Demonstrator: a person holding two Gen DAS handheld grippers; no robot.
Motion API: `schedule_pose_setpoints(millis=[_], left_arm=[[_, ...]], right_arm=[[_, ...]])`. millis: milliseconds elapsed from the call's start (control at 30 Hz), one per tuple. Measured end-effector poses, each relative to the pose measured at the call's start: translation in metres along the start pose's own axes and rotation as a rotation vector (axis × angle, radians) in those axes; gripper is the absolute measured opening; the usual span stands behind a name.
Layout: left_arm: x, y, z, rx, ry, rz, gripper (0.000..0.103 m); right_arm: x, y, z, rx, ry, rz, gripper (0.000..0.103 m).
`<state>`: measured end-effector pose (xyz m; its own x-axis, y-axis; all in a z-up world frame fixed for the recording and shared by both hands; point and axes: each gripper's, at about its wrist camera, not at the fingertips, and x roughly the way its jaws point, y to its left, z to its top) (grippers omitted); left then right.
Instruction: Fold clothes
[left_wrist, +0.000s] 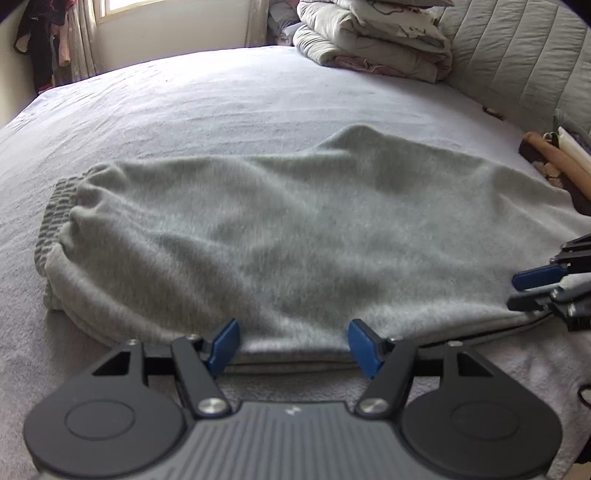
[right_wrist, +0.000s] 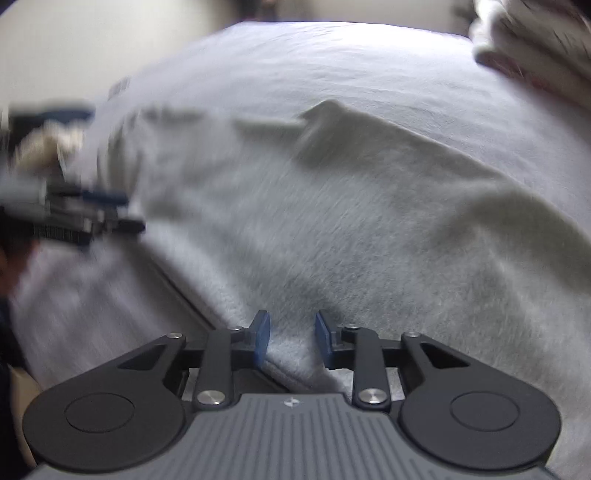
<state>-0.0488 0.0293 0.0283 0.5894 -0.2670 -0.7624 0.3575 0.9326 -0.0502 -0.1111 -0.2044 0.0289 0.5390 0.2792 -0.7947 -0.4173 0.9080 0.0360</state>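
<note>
Our left tool (left_wrist: 293, 345) gapes open, the right tool (right_wrist: 291, 341) half-closed around the grey trousers' (left_wrist: 277, 229) hem, pads not yet pressing; a thin pinch could slip layers

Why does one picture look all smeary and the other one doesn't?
Right wrist view: motion blur smears the grey sweatpants and the left tool. Left wrist view: mostly sharp, window glows bright, and the fisheye lens bends the bed round.
</note>
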Motion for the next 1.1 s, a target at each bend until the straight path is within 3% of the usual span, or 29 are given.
schedule_pose_setpoints(millis=[167,300,400,467,667,833,967,1100], left_arm=[[-0.004,0.004,0.001,-0.017,-0.004,-0.014,0.067],[-0.005,0.003,0.002,-0.023,-0.027,-0.013,0.067],[-0.006,-0.002,0.005,-0.024,-0.047,-0.023,0.067],[-0.006,-0.005,0.006,-0.033,-0.05,-0.036,0.068],[0.004,-0.008,0.002,-0.023,0.0,-0.021,0.068],[-0.001,0.003,0.01,-0.118,-0.009,-0.048,0.068],[0.003,0.014,0.02,-0.183,-0.031,-0.007,0.068],[0.011,0.014,0.019,-0.184,-0.013,0.032,0.068]], right_arm=[[-0.005,-0.008,0.002,0.001,0.04,0.017,0.03],[-0.008,-0.002,0.007,0.024,-0.046,-0.004,0.03],[-0.008,0.011,0.015,0.024,-0.12,0.027,0.033],[-0.002,0.019,0.021,0.018,-0.116,0.036,0.037],[0.012,0.023,0.025,-0.006,0.012,0.042,0.037],[0.005,0.007,0.028,0.081,-0.04,0.047,0.038],[-0.001,-0.01,0.039,0.162,-0.116,-0.019,0.055],[0.017,-0.017,0.051,0.196,-0.066,-0.028,0.057]])
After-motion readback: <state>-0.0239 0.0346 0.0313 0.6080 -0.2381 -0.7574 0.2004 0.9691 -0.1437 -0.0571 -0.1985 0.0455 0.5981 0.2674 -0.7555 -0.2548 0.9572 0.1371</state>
